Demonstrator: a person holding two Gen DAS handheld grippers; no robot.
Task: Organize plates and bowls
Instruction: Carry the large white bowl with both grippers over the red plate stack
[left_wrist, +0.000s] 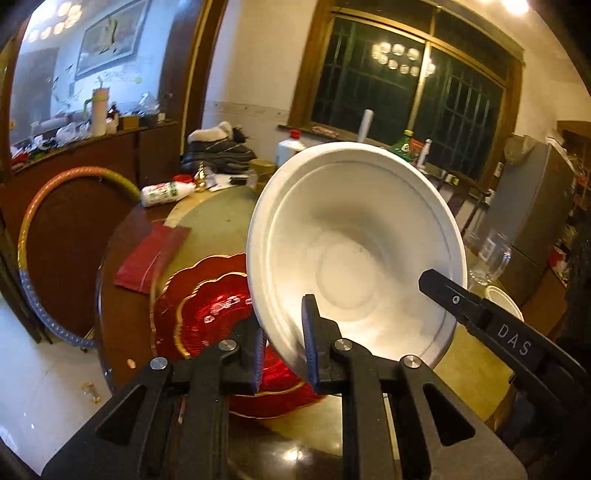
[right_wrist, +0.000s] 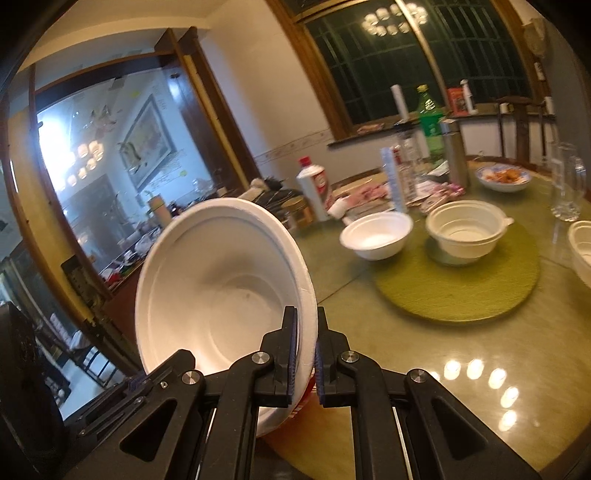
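- Both grippers pinch one white bowl: the left gripper (left_wrist: 284, 350) has its blue-padded fingers closed on the near rim, one pad inside the bowl and one outside.
- In the right wrist view, the right gripper (right_wrist: 304, 354) clamps the rim of the same white bowl (right_wrist: 221, 295) the same way; in the left wrist view its finger marked "DAS" reaches the bowl's right rim.
- Held tilted on edge, the bowl shows its hollow to both cameras and hangs above the table (right_wrist: 424, 350), off its surface.
- Red plates with gold scalloped rims — two counted, one stacked on the other (left_wrist: 207, 314) — lie on the table just left of and below the bowl, close to the near-left edge.
- Three more empty bowls show in the right wrist view: a white one (right_wrist: 375, 236) just off the green round mat (right_wrist: 458, 291), a cream one with a tab (right_wrist: 465, 227) on the mat, and a cut-off one at the table's right edge (right_wrist: 581, 247).
- One patterned bowl of food (right_wrist: 504, 177) sits toward the far side.
- One white bottle with a red cap (right_wrist: 314, 184) and one green bottle (right_wrist: 430, 125) stand at the far edge — their labels are too blurred to read.
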